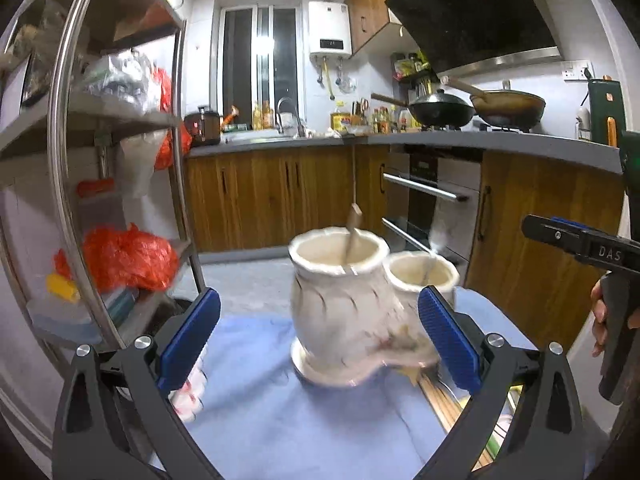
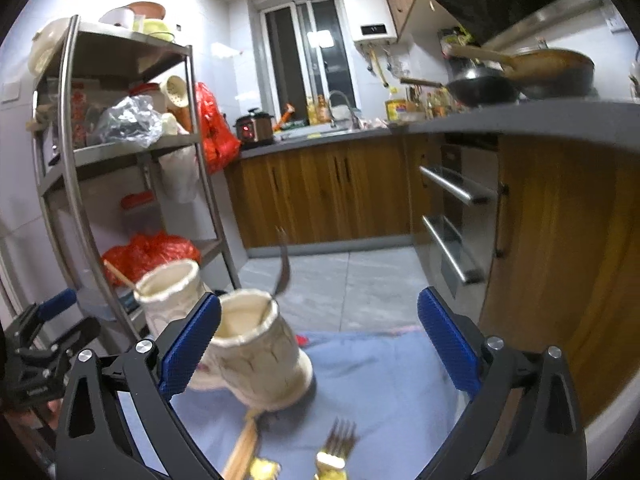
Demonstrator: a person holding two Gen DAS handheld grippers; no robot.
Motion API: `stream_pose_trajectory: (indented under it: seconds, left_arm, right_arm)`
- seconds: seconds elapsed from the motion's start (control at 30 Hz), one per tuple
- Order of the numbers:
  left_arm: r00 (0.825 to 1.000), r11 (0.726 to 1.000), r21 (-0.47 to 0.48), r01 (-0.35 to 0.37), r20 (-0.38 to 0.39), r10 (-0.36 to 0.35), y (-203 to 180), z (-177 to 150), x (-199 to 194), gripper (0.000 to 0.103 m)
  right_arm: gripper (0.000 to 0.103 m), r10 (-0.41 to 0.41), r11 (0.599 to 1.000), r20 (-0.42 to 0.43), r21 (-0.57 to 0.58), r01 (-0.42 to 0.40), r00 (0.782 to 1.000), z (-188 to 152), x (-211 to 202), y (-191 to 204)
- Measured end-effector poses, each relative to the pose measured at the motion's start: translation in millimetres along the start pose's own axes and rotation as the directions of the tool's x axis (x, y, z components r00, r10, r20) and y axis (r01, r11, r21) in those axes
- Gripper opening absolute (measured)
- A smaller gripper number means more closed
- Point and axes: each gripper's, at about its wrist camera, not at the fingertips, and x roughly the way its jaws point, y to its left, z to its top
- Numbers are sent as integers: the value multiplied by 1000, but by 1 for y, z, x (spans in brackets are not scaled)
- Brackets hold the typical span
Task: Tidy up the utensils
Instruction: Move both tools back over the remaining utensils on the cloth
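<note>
A white ceramic double-cup utensil holder (image 1: 352,312) stands on a blue cloth (image 1: 280,412); it also shows in the right wrist view (image 2: 256,356). A wooden utensil (image 1: 354,224) stands in its larger cup, a metal utensil (image 2: 285,268) in the smaller cup. Wooden chopsticks (image 2: 244,448) and a gold fork (image 2: 338,440) lie on the cloth (image 2: 380,380) in front of the holder. My left gripper (image 1: 320,340) is open and empty, with the holder between its fingers ahead. My right gripper (image 2: 320,340) is open and empty, just right of the holder, above the fork.
A steel shelf rack (image 2: 120,152) with bags and containers stands left. Wooden cabinets (image 1: 280,196) and an oven (image 1: 432,200) lie behind and right. Pans (image 1: 440,110) sit on the counter. The right gripper's body (image 1: 588,252) shows at right.
</note>
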Motion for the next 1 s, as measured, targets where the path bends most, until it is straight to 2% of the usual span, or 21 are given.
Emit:
stream_pose_trajectory:
  seconds: [0.03, 0.13, 0.3, 0.47, 0.73, 0.87, 1.0]
  left_arm:
    - [1000, 999, -22, 24, -10, -25, -2, -6, -2, 97]
    - [998, 998, -52, 37, -55, -40, -7, -20, 0, 97]
    - [986, 997, -36, 67, -147, -72, -24, -47, 7, 97]
    - [964, 994, -27, 109, -242, -112, -41, -69, 20, 97]
    - [942, 996, 41, 80, -329, -62, -59, -87, 31, 97]
    - [918, 993, 79, 88, -392, -50, -68, -91, 41, 97]
    - [896, 989, 106, 98, -443, -41, -74, -95, 49, 91]
  right_arm:
    - [98, -1, 1000, -7, -2, 1, 1000, -4, -2, -2]
    - [98, -9, 1000, -49, -20, 8, 999, -21, -12, -12]
    - [98, -24, 1000, -123, 12, 25, 992, -45, -23, -33]
    - [98, -41, 998, -160, 32, 47, 986, -55, -28, -44]
    - [98, -63, 996, -217, 44, 74, 974, -66, -7, -51]
    - [98, -64, 997, -280, 31, 76, 958, -72, 11, -49]
    - [98, -56, 997, -324, 40, 72, 944, -78, 23, -50]
